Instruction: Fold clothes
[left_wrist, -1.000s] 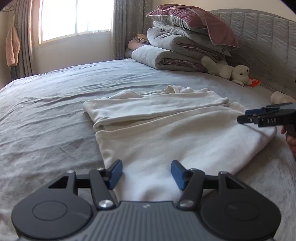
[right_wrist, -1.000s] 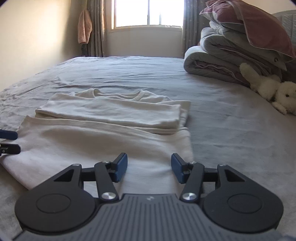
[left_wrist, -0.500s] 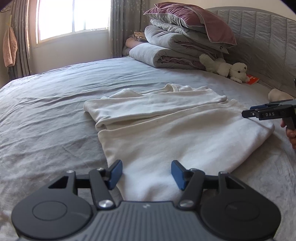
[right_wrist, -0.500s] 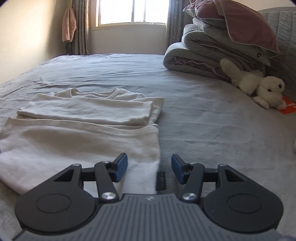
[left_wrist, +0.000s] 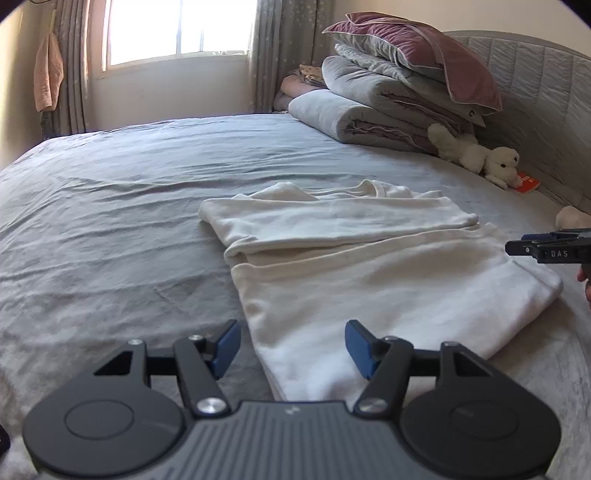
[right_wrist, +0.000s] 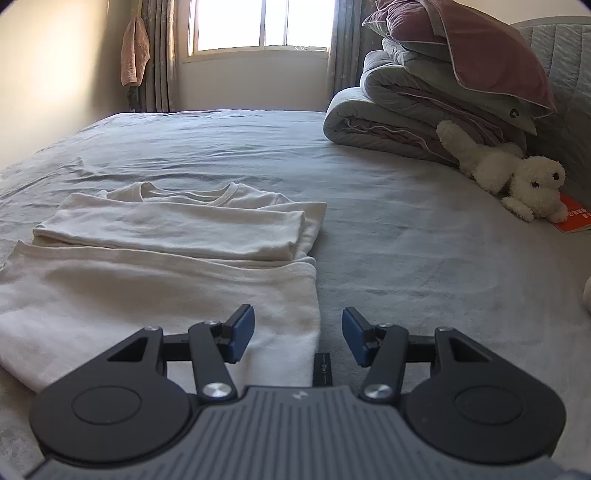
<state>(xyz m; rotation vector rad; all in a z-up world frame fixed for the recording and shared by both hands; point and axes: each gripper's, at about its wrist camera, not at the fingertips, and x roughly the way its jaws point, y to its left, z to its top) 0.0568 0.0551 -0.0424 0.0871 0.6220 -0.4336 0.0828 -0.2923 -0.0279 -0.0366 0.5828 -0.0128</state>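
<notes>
A cream shirt (left_wrist: 369, 277) lies flat on the grey bed sheet (left_wrist: 110, 221), sleeves folded in across it and collar at the far end. My left gripper (left_wrist: 293, 345) hovers over the shirt's near left corner. Its jaws are opening, and the shirt's left edge shows between the blue pads, which do not press it. My right gripper (right_wrist: 298, 334) is open over the shirt (right_wrist: 147, 288) at the near right corner, where the right edge and a small black label (right_wrist: 323, 369) sit between its fingers. From the left wrist view, the right gripper (left_wrist: 517, 247) appears side-on.
Folded duvets under a maroon pillow (left_wrist: 399, 85) are stacked at the headboard. A white plush toy (right_wrist: 517, 177) and an orange booklet (right_wrist: 572, 214) lie beside them. A pinkish towel (left_wrist: 48, 77) hangs next to the window. Bare sheet surrounds the shirt.
The right wrist view has swung right, so the shirt's right edge now sits between its fingers and the left gripper's tip has left that view. The left jaws stand slightly wider.
</notes>
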